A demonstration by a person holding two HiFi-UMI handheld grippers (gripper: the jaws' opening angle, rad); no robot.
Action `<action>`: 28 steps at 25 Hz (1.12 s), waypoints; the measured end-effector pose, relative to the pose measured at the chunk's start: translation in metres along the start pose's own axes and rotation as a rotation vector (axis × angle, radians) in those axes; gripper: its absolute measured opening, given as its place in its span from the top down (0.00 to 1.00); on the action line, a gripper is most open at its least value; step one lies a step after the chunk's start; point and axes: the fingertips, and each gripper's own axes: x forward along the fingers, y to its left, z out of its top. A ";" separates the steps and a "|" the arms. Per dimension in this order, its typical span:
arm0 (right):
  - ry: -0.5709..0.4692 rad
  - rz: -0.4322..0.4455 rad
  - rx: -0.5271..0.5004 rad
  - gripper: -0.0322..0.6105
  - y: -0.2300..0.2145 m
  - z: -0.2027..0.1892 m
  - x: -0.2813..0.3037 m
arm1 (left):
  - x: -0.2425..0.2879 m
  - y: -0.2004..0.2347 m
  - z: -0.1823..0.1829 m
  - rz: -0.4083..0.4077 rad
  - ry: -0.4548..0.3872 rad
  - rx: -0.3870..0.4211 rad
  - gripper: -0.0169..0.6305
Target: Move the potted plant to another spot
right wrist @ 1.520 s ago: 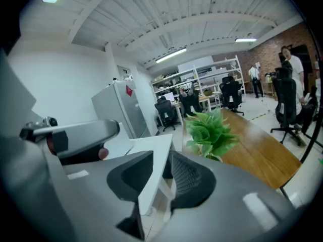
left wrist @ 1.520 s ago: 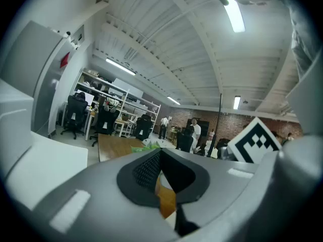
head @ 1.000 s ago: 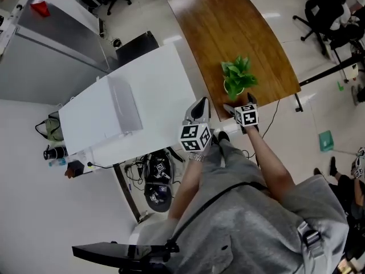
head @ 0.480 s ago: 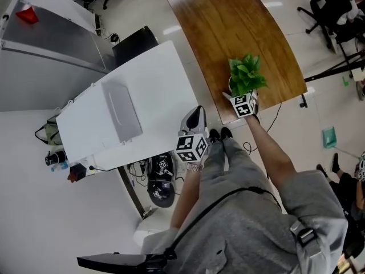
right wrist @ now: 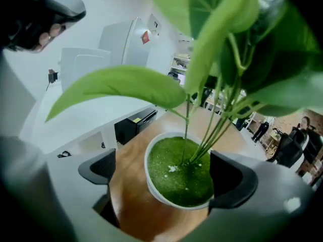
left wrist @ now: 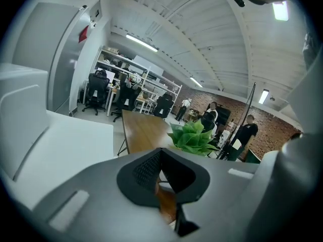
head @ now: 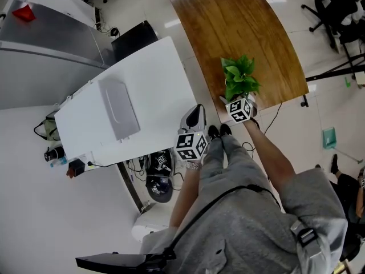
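Observation:
The potted plant (head: 239, 76), green leaves in a small white pot (right wrist: 176, 178), stands near the near edge of the brown wooden table (head: 239, 21). My right gripper (head: 238, 100) is open around the pot (right wrist: 166, 173). Its right pad (right wrist: 233, 179) lies against the pot's rim, and a strip of tabletop shows between the pot and the left pad (right wrist: 98, 168). Leaves fill the top of the right gripper view. My left gripper (head: 197, 111) is shut on nothing (left wrist: 160, 178) and hangs between the two tables, pointing towards the plant (left wrist: 192, 137).
A white table (head: 148, 96) with a grey tray (head: 118, 107) adjoins the wooden one on the left. Cables and gear (head: 157, 178) lie on the floor under it. Office chairs (head: 336, 16) stand at the right. People (left wrist: 247, 135) stand far off.
My right gripper has moved forward to the pot, so its jaws now stand either side of it. The left gripper has hardly moved.

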 end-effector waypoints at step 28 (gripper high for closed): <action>-0.093 0.015 0.270 0.07 -0.035 0.019 0.012 | -0.011 0.014 -0.001 0.072 -0.018 -0.042 0.95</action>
